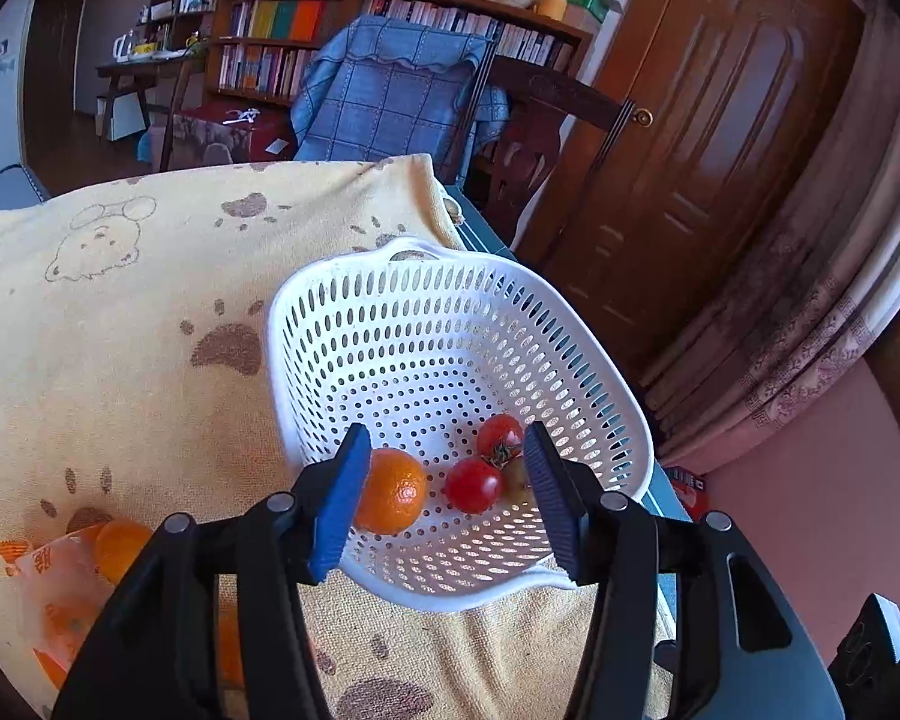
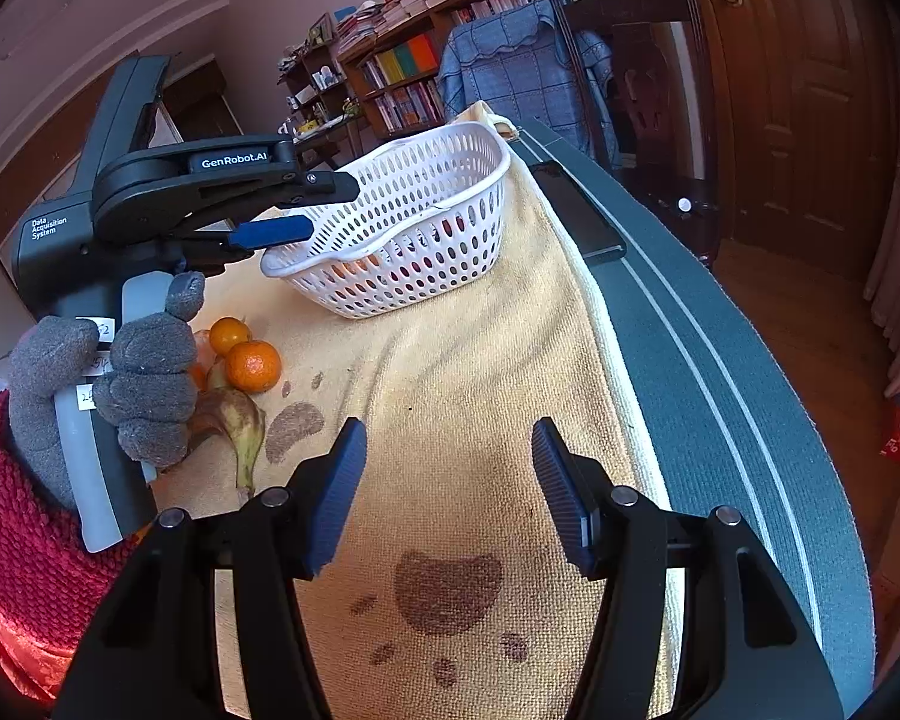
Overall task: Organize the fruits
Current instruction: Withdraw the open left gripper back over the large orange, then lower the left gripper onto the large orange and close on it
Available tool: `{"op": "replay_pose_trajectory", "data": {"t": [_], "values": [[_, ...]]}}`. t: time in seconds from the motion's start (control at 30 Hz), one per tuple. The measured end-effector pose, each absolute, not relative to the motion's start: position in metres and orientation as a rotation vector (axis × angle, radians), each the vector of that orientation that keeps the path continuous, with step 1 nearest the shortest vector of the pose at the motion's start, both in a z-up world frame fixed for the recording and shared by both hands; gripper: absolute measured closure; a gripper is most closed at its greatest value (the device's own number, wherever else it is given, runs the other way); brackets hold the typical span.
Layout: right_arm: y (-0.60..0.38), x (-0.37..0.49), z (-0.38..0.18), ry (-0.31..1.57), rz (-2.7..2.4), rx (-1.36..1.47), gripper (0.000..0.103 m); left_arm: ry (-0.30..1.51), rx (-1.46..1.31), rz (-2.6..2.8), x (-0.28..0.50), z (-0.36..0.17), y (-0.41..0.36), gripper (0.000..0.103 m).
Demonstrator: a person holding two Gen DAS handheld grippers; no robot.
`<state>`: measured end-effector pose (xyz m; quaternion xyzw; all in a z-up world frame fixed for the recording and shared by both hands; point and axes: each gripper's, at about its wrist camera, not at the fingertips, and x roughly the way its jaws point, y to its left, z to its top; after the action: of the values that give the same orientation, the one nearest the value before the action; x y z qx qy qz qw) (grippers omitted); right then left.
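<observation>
Banana point(image 2: 241, 433) (stem end) behind gloved hand point(image 2: 120, 384)

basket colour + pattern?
White plastic basket, walls and floor perforated with oval slots. Left wrist view shows it best.

A white perforated basket point(image 1: 450, 324) holds one mandarin point(image 1: 393, 498) and two red tomatoes point(image 1: 474, 485); two mandarins point(image 2: 252, 365) lie outside.
</observation>
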<state>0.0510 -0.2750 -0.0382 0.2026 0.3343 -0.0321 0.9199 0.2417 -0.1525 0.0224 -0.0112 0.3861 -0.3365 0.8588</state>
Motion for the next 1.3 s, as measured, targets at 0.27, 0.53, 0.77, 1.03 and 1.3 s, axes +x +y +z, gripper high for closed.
{"op": "replay_pose_trajectory", "data": {"t": [0.27, 0.53, 0.77, 1.03, 1.3], "values": [[-0.273, 0.051, -0.038, 0.684, -0.075, 0.391, 0.044, 0.728, -0.07, -0.641, 0.222, 0.054, -0.09, 0.043], [-0.27, 0.051, -0.037, 0.684, -0.096, 0.368, 0.044, 0.657, -0.037, -0.429, 0.186, 0.066, -0.001, 0.036], [-0.265, 0.049, -0.034, 0.674, -0.134, 0.332, 0.044, 0.679, -0.105, -0.35, 0.167, 0.052, 0.057, 0.036], [-0.262, 0.051, -0.034, 0.68, -0.154, 0.311, 0.04, 0.723, -0.118, -0.326, 0.148, 0.023, 0.078, 0.036], [-0.26, 0.054, -0.036, 0.688, -0.153, 0.31, 0.04, 0.787, -0.023, -0.4, 0.131, 0.0, 0.054, 0.036]]}}
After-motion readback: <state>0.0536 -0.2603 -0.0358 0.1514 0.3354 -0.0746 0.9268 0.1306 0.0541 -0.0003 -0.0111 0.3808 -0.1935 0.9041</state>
